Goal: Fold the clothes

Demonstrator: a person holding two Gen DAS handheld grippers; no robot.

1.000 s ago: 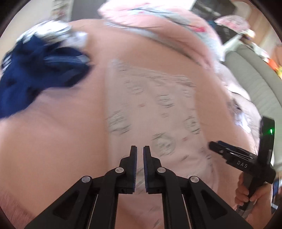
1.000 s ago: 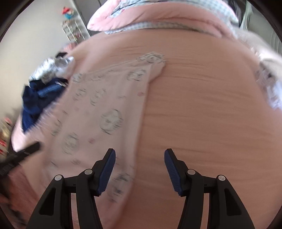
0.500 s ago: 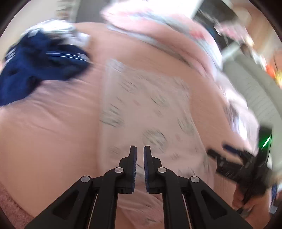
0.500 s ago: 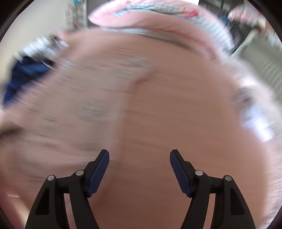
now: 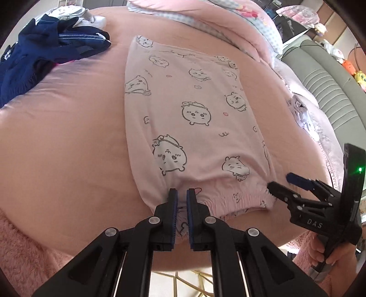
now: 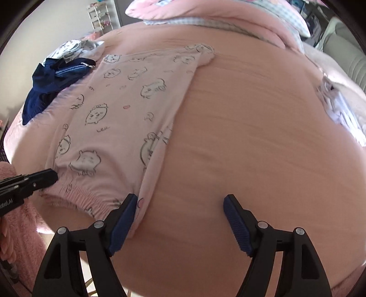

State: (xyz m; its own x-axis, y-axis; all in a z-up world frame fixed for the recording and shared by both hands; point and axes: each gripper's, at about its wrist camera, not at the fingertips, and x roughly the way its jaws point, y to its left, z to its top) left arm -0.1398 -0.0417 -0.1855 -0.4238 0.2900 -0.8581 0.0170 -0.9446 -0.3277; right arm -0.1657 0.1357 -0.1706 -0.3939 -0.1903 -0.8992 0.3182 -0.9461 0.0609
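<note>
Pink pajama pants [image 5: 194, 114] with cartoon prints lie flat and folded lengthwise on the pink bed sheet [image 5: 57, 137], the elastic waistband towards me. My left gripper [image 5: 181, 192] is shut on the waistband near its left corner, where the cloth puckers at the tips. The right wrist view shows the left gripper [image 6: 53, 174] at the far left. My right gripper [image 6: 180, 198] is opening. Its left finger [image 6: 128, 205] lies over the right corner of the pants [image 6: 119, 109], and only bare sheet is between the pads. The left wrist view shows the right gripper [image 5: 280, 180] just off the waistband's right end.
A crumpled navy garment [image 5: 45, 50] lies at the back left with a white printed one behind it. A pink duvet [image 5: 217, 20] is piled at the back. Pale cloth [image 5: 302, 114] lies on the right by a grey padded seat [image 5: 331, 91]. A fuzzy pink blanket [image 5: 18, 251] hangs at the bed's near edge.
Both grippers have moved towards the near edge of the bed, and the waistband now lies at the left fingertips. The right jaws have spread wider. The left jaws stay shut.
</note>
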